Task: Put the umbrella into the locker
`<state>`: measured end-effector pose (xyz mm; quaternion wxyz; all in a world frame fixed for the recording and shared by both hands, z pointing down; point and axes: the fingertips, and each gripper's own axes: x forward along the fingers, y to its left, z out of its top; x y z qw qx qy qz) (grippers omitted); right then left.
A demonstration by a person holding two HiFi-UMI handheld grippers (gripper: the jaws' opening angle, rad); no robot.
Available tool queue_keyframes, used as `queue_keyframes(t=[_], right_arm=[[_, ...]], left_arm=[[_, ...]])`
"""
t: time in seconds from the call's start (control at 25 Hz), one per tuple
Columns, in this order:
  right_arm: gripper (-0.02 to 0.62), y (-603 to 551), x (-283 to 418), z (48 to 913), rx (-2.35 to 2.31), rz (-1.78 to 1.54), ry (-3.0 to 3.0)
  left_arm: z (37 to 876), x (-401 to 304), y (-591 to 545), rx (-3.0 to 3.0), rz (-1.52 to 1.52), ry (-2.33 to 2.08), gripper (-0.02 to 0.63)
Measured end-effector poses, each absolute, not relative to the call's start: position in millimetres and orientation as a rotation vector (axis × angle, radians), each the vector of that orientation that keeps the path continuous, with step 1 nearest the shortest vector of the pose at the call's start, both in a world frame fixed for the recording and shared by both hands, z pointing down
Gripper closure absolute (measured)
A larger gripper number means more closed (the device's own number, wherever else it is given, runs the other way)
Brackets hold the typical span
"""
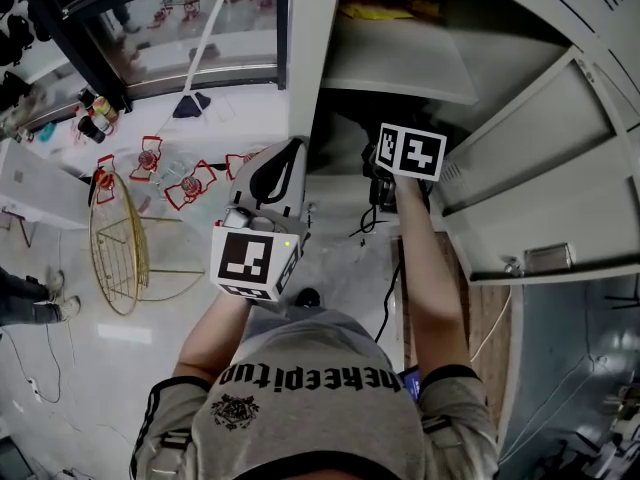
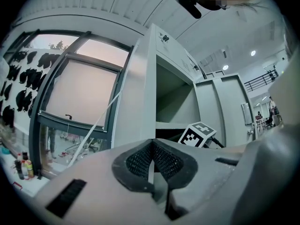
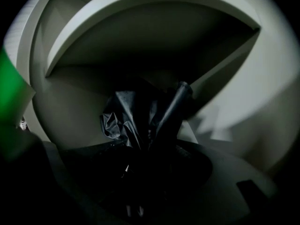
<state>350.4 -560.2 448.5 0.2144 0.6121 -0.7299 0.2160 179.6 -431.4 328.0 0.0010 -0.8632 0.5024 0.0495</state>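
Observation:
The black umbrella (image 3: 136, 118) shows as crumpled dark fabric and a slim dark shaft, pinched between the jaws of my right gripper (image 3: 145, 149), which is shut on it. That right gripper (image 1: 385, 173) reaches into a dark compartment of the grey locker (image 1: 400, 63), under a shelf; in the head view the umbrella is hidden behind its marker cube. The locker's inner wall (image 3: 75, 107) curves around the umbrella. My left gripper (image 1: 288, 153) hangs outside the locker, left of the opening. Its pads (image 2: 140, 161) meet with nothing between them.
The locker door (image 1: 530, 158) stands open at the right. A gold wire stool (image 1: 118, 243) and red wire frames (image 1: 150, 153) sit on the pale floor at the left, below a window (image 1: 180, 28). A black cable (image 1: 385, 288) trails beside my right arm.

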Motion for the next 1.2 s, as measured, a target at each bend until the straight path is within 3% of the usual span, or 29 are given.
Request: queue_keyframes(t=[1.2], right_arm=[[0.342, -578.0, 352.3, 449.2, 1.720, 0.815, -2.065]], left_arm=[[329.9, 177.2, -438.0, -2.718, 0.118, 1.557, 0.603]])
